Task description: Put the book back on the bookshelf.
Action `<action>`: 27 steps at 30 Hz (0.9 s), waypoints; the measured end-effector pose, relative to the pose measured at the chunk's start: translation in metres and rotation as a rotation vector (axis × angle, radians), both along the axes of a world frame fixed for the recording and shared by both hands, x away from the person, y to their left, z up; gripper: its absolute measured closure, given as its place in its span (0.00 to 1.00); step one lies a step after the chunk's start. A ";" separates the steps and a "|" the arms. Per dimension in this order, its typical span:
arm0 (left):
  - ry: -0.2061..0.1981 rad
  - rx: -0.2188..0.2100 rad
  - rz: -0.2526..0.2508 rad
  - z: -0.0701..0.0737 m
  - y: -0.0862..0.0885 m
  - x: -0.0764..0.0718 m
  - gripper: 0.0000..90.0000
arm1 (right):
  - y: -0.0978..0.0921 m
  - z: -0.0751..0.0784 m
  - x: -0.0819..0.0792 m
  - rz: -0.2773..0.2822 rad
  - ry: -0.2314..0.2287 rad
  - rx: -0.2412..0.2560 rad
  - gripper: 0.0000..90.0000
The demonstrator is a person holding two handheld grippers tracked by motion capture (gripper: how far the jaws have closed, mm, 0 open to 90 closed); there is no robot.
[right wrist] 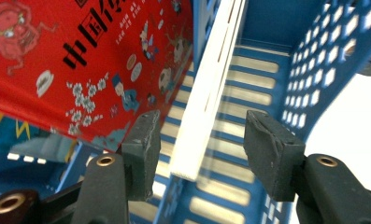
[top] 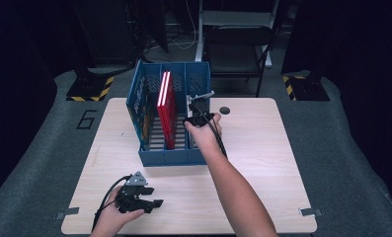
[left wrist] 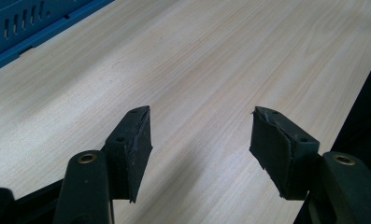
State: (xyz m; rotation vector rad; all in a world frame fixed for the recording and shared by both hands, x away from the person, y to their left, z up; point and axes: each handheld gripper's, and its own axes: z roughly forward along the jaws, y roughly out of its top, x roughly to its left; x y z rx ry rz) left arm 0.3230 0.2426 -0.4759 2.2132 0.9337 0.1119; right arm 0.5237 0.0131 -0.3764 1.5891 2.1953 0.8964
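Blue slotted plastic crate: stands at the middle of the pale wooden tabletop, toward its far edge — three compartments, side by side.
Red flat book with printed cover: upright in the middle compartment, leaning a little.
White divider wall: between the middle and right compartments; in the right gripper view it lies between the jaws, touching neither.
Right gripper: at the crate's right compartment, jaws parted, nothing clamped.
Left gripper: low over the tabletop near the near-left corner — jaws spread wide, nothing between them.
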 end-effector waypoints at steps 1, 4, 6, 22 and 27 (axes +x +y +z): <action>-0.001 0.004 0.002 0.000 0.000 0.000 0.42 | -0.002 0.002 -0.001 0.006 -0.001 -0.009 0.51; -0.002 0.015 -0.007 -0.001 0.000 0.000 0.42 | -0.007 0.004 -0.006 0.020 -0.006 -0.021 0.50; 0.009 0.004 0.001 -0.003 -0.001 -0.001 0.42 | -0.011 0.006 -0.009 0.027 -0.003 -0.018 0.50; 0.019 0.007 0.031 -0.005 0.004 0.001 0.41 | -0.032 0.021 -0.060 0.183 0.004 -0.040 0.48; 0.034 0.015 0.028 -0.005 0.006 0.001 0.40 | -0.046 0.011 -0.077 0.211 -0.014 -0.062 0.48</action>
